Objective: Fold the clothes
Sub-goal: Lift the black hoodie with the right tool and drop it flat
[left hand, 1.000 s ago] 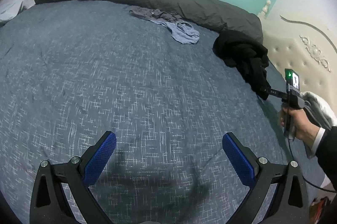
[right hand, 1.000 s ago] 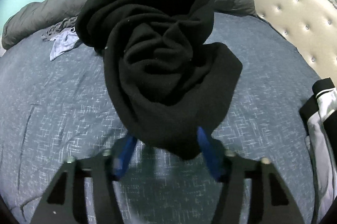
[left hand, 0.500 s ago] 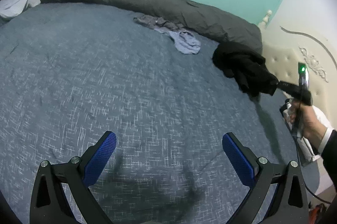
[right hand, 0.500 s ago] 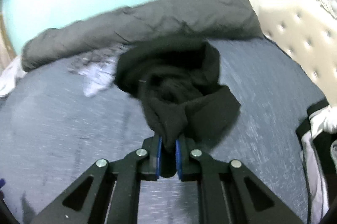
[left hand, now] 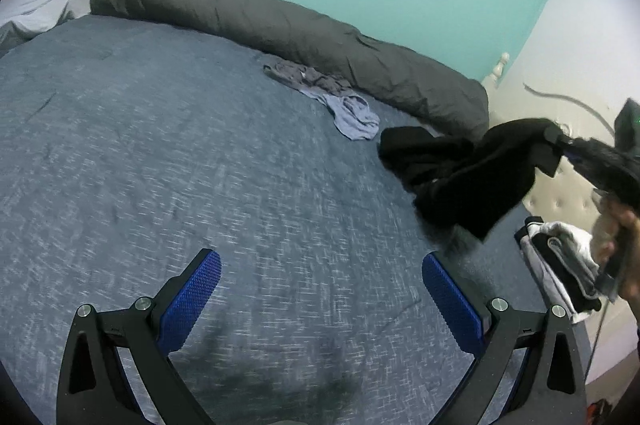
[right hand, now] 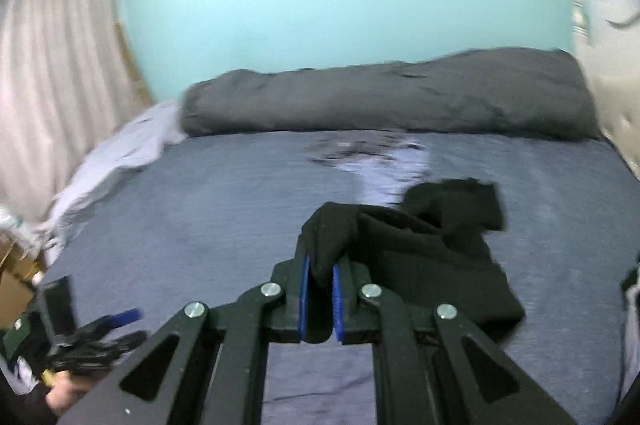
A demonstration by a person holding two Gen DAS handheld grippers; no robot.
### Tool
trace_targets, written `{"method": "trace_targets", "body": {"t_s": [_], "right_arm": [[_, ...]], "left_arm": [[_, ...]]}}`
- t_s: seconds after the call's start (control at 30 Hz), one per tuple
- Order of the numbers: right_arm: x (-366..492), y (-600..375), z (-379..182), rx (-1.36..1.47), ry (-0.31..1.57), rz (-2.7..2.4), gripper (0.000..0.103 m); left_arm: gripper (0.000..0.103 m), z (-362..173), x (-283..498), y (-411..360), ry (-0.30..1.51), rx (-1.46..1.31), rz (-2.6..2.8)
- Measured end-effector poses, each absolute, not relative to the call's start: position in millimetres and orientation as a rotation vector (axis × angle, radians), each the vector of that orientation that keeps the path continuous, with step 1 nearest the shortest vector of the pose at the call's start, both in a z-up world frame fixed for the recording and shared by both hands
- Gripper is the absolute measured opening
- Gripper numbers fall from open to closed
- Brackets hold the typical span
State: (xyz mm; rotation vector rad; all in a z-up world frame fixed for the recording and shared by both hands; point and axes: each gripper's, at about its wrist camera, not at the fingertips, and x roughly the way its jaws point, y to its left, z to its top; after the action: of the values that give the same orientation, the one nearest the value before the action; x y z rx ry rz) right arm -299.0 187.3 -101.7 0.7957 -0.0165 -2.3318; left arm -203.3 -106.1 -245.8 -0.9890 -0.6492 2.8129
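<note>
A black garment (right hand: 424,257) hangs bunched from my right gripper (right hand: 319,267), which is shut on one edge of it and holds it above the blue bedspread (right hand: 200,225). In the left wrist view the same black garment (left hand: 452,177) trails from the right gripper (left hand: 560,141) at the right, its lower end near the bed. My left gripper (left hand: 320,289) is open and empty, low over the middle of the bedspread (left hand: 160,153). A crumpled grey-blue garment (left hand: 348,109) lies further back.
A rolled dark grey duvet (left hand: 280,25) lies along the far edge by the teal wall. A folded black and white pile (left hand: 560,265) sits at the bed's right edge near the tufted headboard (left hand: 560,193). White bedding (right hand: 120,157) and curtains are at the left.
My right gripper closed on the black garment, then lifted and pulled it toward the left, stretching it out. My left gripper stayed open and tilted up a little.
</note>
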Motion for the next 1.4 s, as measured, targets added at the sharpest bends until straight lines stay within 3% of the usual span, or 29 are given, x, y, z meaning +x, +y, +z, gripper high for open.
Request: {"method": "trace_targets", "body": {"t_s": [0.3, 0.43, 0.5, 0.57, 0.67, 1.0, 1.33, 1.4], "right_arm": [[-259.1, 82.4, -120.6, 0.922, -0.016, -2.017, 0.01], [-267.9, 64.7, -151.1, 1.043, -0.031, -1.976, 0.026], [-266.7, 73.7, -153.0, 1.019, -0.074, -2.003, 0.044], [-268.7, 85.1, -148.9, 0.994, -0.108, -2.047, 0.048], [-283.0, 120.1, -150.8, 0.982, -0.17, -2.16, 0.066], [-321.7, 216.5, -254.2, 1.3, -0.233, -2.354, 0.066], [-318.1, 199.6, -319.6, 1.404, -0.285, -2.23, 0.065], [-318.8, 196.1, -327.3, 1.408, -0.316, -2.196, 0.043]], "left_arm": [[0.103, -247.1, -182.5, -146.2, -0.736, -0.969, 2.837], [0.103, -251.1, -182.3, -155.7, -0.752, -0.984, 2.83], [0.103, -253.5, -182.8, -156.1, -0.734, -0.996, 2.826], [0.103, -255.5, -183.4, -155.9, -0.72, -1.006, 2.819], [0.103, -257.6, -186.3, -153.1, -0.724, -1.009, 2.796], [0.103, -262.8, -192.4, -146.7, -0.705, -1.024, 2.768], [0.103, -267.7, -195.6, -146.7, -0.695, -1.046, 2.761], [0.103, -268.7, -195.9, -147.0, -0.691, -1.054, 2.761]]}}
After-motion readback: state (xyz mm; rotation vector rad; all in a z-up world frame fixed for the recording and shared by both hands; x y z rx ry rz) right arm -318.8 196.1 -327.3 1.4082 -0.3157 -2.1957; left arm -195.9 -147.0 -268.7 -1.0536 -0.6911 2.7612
